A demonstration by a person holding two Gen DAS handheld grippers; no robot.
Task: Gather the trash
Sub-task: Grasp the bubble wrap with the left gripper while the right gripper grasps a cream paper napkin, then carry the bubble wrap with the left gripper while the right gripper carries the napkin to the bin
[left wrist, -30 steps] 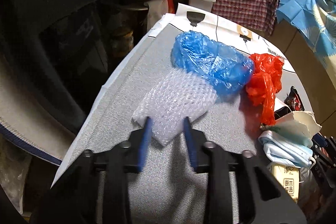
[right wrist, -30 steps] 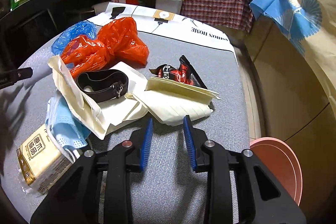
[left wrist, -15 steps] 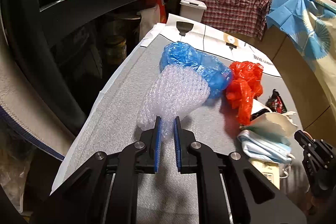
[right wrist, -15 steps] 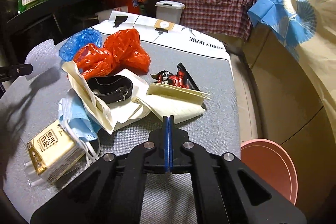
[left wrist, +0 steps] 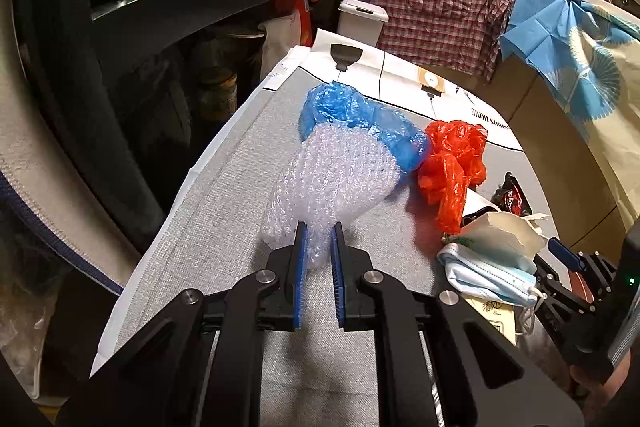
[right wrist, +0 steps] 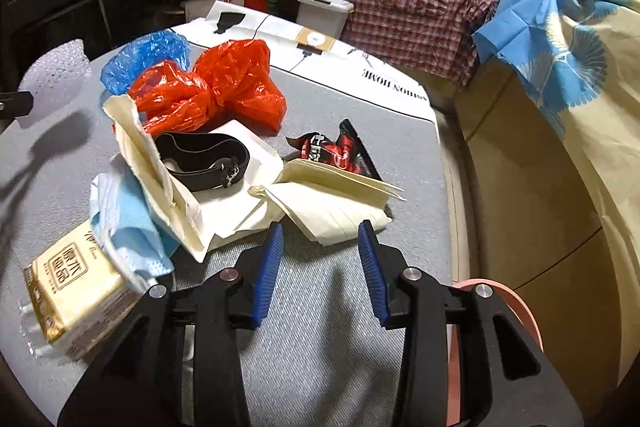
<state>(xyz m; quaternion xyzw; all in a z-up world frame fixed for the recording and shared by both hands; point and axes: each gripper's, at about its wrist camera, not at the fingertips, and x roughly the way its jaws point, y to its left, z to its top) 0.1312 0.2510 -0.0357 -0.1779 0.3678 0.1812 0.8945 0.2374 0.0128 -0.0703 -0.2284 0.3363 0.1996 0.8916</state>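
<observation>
We see bare grey table [right wrist: 320, 347] right ahead of the right gripper [right wrist: 320, 247], whose jaws are opening on nothing. Beyond it the cream paper [right wrist: 332, 211] and red bag [right wrist: 224, 91] crowd the way.

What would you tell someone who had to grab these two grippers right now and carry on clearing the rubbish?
Left gripper: shut on the bubble wrap, one end lifted off the grey table.
Right gripper: jaws opening, nothing between them, just short of the folded cream paper.
On the table: blue bag, red bag, black band, red snack wrapper, face mask, tissue pack.
Pink bin: beside the table, lower right.
Done: bubble wrap picked up.
Left: drop it in, probably the pink bin, then collect the rest.
</observation>
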